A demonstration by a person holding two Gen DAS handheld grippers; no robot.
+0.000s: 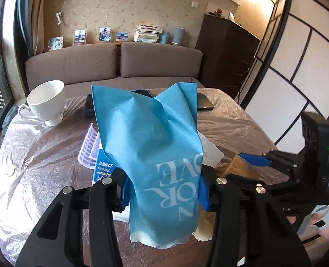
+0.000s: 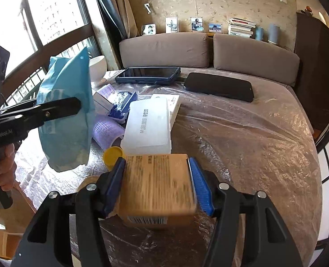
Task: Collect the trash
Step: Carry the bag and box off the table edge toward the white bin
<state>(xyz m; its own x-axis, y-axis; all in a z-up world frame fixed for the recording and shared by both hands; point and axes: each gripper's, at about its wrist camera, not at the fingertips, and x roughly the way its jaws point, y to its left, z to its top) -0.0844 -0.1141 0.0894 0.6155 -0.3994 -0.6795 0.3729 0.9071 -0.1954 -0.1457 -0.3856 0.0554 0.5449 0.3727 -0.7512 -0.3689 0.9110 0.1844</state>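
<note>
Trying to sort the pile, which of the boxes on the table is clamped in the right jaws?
The brown cardboard box, nearest that camera, pressed between the blue pads. The white plastic box and white carton lie free behind it.

The left gripper [image 1: 163, 192] squeezes a blue bag [image 1: 152, 146] between its blue pads, and the bag stands up tall with white letters on it (they read upside down). Behind it a white cup [image 1: 47, 101] sits on the table [image 1: 37, 155], which has shiny plastic over it. The right gripper [image 1: 253, 159] pokes in from the right side.
</note>
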